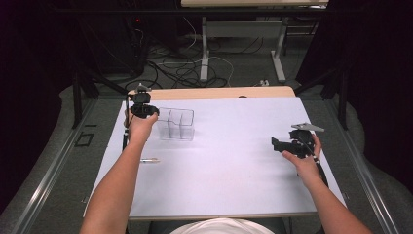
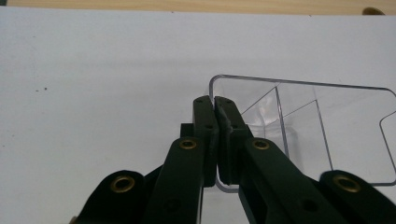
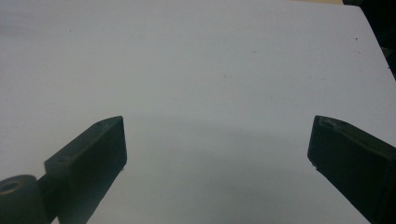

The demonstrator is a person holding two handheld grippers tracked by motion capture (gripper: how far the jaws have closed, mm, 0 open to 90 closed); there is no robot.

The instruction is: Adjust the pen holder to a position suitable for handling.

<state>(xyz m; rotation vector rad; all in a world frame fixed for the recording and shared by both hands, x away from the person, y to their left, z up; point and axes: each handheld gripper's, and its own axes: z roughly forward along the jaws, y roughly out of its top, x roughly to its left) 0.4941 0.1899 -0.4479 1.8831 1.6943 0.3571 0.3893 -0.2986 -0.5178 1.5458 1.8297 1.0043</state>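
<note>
**Left gripper pinches the wall of the clear organizer**

My left gripper [image 2: 215, 105] has its jaws pressed together on the near wall of the clear plastic organizer [image 2: 327, 130]. One jaw is outside the wall and the other is inside, so the thin rim is pinched between them. From the high view, the organizer [image 1: 178, 124] is at the far left part of the white table [image 1: 219, 165], just beside my left hand [image 1: 139, 127]. It is transparent and has dividers inside that make several compartments; I cannot tell if its bottom rests on the table or is a little lifted.

My right gripper [image 1: 282, 145] is at the right side of the table, well apart from the organizer, and my right hand [image 1: 304, 158] holds it above the surface. In the right gripper view its jaws are spread wide, with nothing between them except the bare white table [image 3: 210, 70].

A small pen-like object [image 1: 150, 160] lies on the table near my left forearm, apart from the organizer.
</note>
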